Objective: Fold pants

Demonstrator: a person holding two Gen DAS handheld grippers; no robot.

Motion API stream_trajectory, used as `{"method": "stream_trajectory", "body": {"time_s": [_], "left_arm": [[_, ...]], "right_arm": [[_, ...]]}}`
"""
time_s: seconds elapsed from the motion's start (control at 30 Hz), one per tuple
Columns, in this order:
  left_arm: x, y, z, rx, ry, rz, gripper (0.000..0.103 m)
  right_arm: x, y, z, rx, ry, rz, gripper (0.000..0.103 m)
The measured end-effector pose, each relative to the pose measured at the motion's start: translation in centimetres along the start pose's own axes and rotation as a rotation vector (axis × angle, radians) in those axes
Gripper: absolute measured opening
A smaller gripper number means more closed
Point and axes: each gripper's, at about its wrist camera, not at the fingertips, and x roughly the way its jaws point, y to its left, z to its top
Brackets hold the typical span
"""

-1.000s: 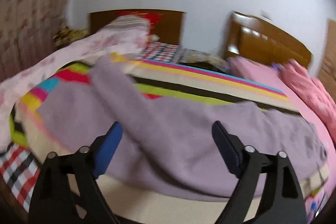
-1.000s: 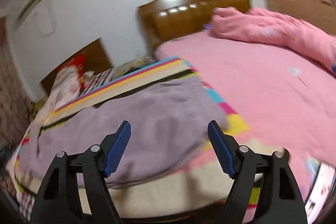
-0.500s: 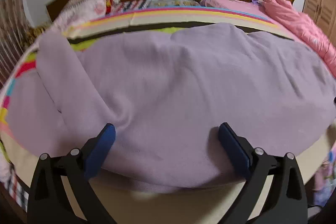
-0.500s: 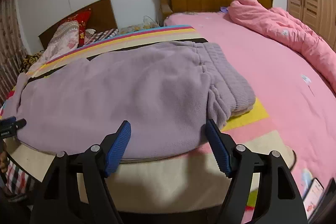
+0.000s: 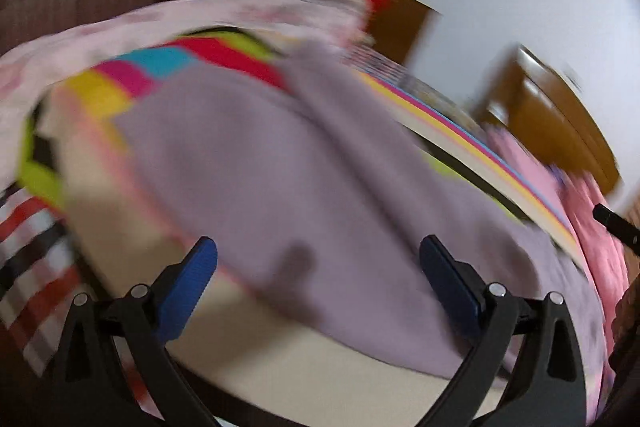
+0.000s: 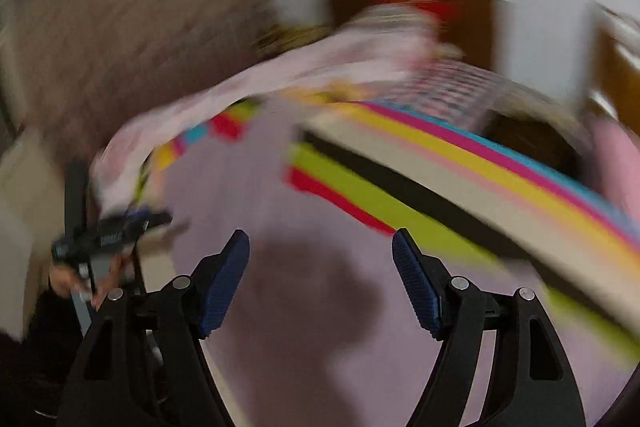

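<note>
The lilac pants [image 5: 300, 167] lie spread on a bright striped mat [image 5: 152, 67]. My left gripper [image 5: 318, 267] hovers over their near edge at the leg end, jaws wide apart with nothing between the pads. In the right wrist view my right gripper [image 6: 320, 267] hangs above the lilac pants [image 6: 248, 195], casting a shadow on them; its jaws are opening and hold nothing. The left gripper [image 6: 108, 231] shows at the left of that view, carried by a hand [image 6: 64, 279]. Both views are motion-blurred.
A pale pink floral garment [image 5: 200, 15] lies along the mat's far left edge. A red-and-white checked cloth [image 5: 28, 239] hangs at the near left. Pink bedding [image 5: 592, 227] and a wooden headboard [image 5: 552, 123] lie to the right, with a wall behind.
Both wrist views have swung left, from the pants' middle and waistband towards the leg end. The left jaws stand a little wider than a second ago. Neither gripper has taken hold of anything.
</note>
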Motion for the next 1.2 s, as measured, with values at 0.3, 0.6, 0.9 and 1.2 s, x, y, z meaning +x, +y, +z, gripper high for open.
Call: {"method": "stream_trajectory", "body": {"time_s": [0.3, 0.6, 0.9, 1.2], "left_arm": [[3.9, 12.4, 7.2, -0.271, -0.029, 0.182, 0.094], [8.6, 13.7, 8.8, -0.172, 0.09, 0.157, 0.068], [6.1, 15.1, 10.7, -0.187, -0.024, 0.191, 0.006], [3.3, 15.5, 8.2, -0.215, -0.1, 0.32, 0.087]], "right_arm": [[25.8, 11.8, 14.6, -0.313, 0.217, 0.283, 0.057], [35.1, 16.7, 14.7, -0.454, 0.414, 0.331, 0.036], [34.2, 16.4, 16.5, -0.46, 0.341, 0.301, 0.014], [30.2, 13.3, 15.6, -0.431, 0.231, 0.136, 0.064]]}}
